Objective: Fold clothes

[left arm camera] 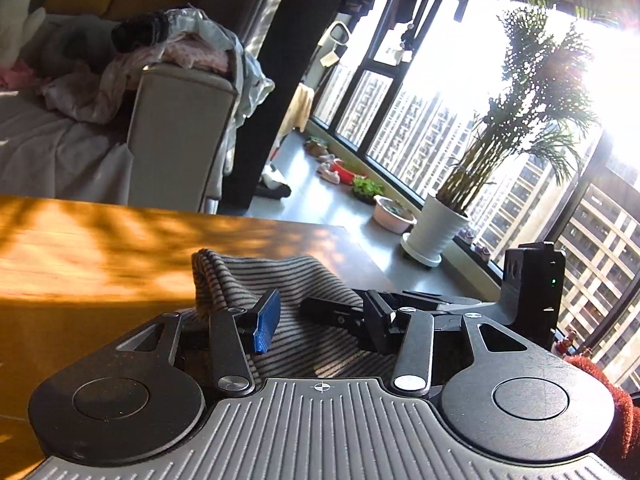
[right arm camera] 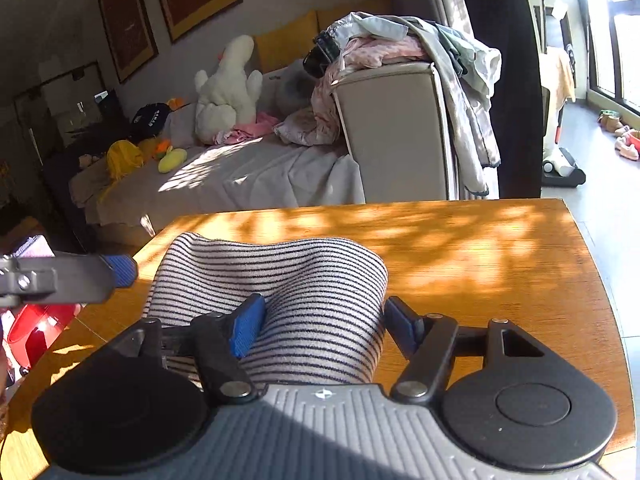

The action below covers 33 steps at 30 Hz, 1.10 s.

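Sunlit wood of the table (right arm camera: 480, 248) carries the striped garment (right arm camera: 304, 280), bunched at the near edge between both tools. The right gripper (right arm camera: 320, 326) is seen spread wide, cloth lying between its 2 fingers, not pinched. The left gripper (left arm camera: 320, 320) is likewise held open over the stripes. Soft, light, limp knit is judged; an edge or corner should be pinched, since slack middle cloth would sag.

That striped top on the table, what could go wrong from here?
1. Both grippers stand open around the striped top, so its humped fold may slump flat.
2. The left gripper and right gripper work close together and could collide.
3. The top lies near the table edge and could slide off.
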Tool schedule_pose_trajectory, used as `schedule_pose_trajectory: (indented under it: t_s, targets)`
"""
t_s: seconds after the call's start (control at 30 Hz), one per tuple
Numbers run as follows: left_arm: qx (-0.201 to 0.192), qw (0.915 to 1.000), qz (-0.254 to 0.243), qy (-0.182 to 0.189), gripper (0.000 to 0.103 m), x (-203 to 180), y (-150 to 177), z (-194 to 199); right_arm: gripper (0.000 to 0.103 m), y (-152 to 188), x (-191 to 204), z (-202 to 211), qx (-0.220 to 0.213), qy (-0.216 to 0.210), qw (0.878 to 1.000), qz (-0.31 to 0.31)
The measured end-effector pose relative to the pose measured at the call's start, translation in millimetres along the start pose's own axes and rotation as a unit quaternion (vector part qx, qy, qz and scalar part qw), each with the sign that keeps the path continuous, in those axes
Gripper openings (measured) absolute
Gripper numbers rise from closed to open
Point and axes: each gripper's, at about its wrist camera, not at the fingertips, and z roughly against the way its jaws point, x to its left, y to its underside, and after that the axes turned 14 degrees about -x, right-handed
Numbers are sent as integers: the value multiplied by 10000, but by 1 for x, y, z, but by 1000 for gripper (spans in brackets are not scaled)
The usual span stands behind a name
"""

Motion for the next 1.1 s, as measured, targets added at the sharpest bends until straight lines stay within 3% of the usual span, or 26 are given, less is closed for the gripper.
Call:
schedule_pose_trajectory:
  t_s: [0.17,0.33,0.43,0.5,0.57,0.67,0.73,0.9,0.97,1.03,1.1]
  targets:
    - [238,9993,50,-288,40,19,15,-17,68,2,-6,34,-143,30,9999,-14]
    - [254,9992,-17,-295,40,24,15,-21,69,23,-6,47,62,-38,9997,-212]
    - [255,9991,-46,-324,40,24,17,-20,82,36,-7,55,194,-83,9992,-338]
    - [260,9991,-42,-339,40,24,17,-19,82,41,-20,49,371,-318,9924,-1128]
    - [266,9990,-41,-362,40,24,17,-18,78,42,-21,46,401,-512,9876,-1427]
    - [263,9987,-80,-433,41,26,17,-17,66,34,-9,58,47,-827,9903,-1116]
    - [253,9988,8,-425,42,30,16,-16,63,30,-18,64,-118,-1019,9837,-1478]
    - [226,9992,79,-312,42,29,16,-17,63,39,-20,59,56,-432,9941,-991]
    - [206,9992,73,-327,42,27,14,-14,73,45,-19,59,48,-279,9959,-860]
    - [198,9989,206,-370,45,26,11,-7,76,48,-20,59,11,-236,9960,-857]
    - [161,9983,216,-512,54,23,8,4,77,50,-20,60,-33,-206,9964,-826]
